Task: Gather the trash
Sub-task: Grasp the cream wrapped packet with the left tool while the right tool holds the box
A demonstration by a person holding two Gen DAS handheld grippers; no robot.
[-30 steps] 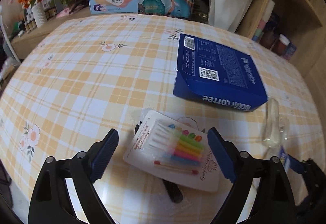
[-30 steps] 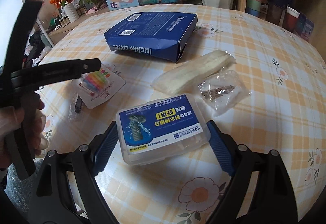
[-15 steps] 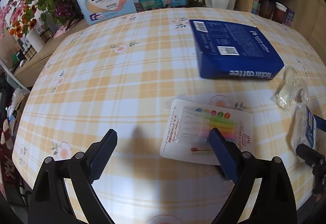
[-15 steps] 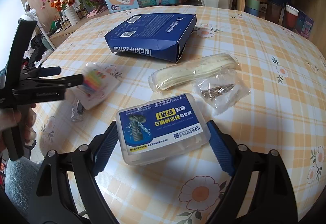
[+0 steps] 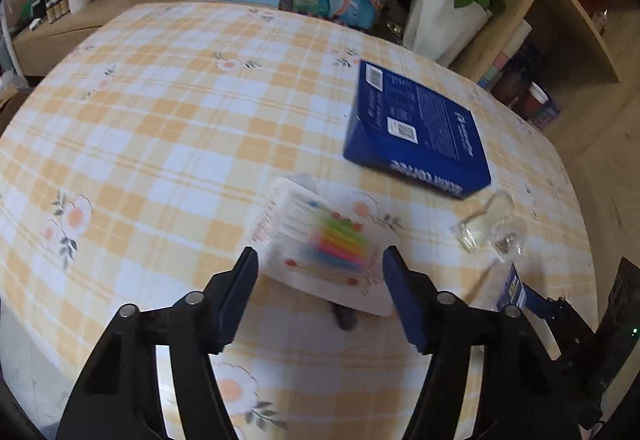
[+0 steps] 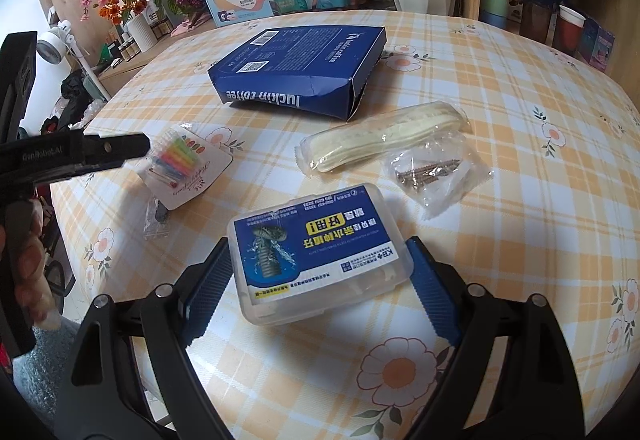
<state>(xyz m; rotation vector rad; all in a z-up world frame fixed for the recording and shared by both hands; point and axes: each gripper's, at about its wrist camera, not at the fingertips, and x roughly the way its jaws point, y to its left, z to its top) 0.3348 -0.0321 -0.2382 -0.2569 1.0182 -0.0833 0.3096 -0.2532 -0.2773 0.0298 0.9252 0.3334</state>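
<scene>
The left gripper straddled the candle card, which lay flat on the checked tablecloth. Its jaws had just been closing, the card sat between them, and whether the pads pressed it could not be told. The right gripper stood released, 1 blue pad on each side of the clear plastic screw box without pressing it. Beyond the box lay a bag of screws, a wrapped pale strip and a blue coffee carton.
</scene>
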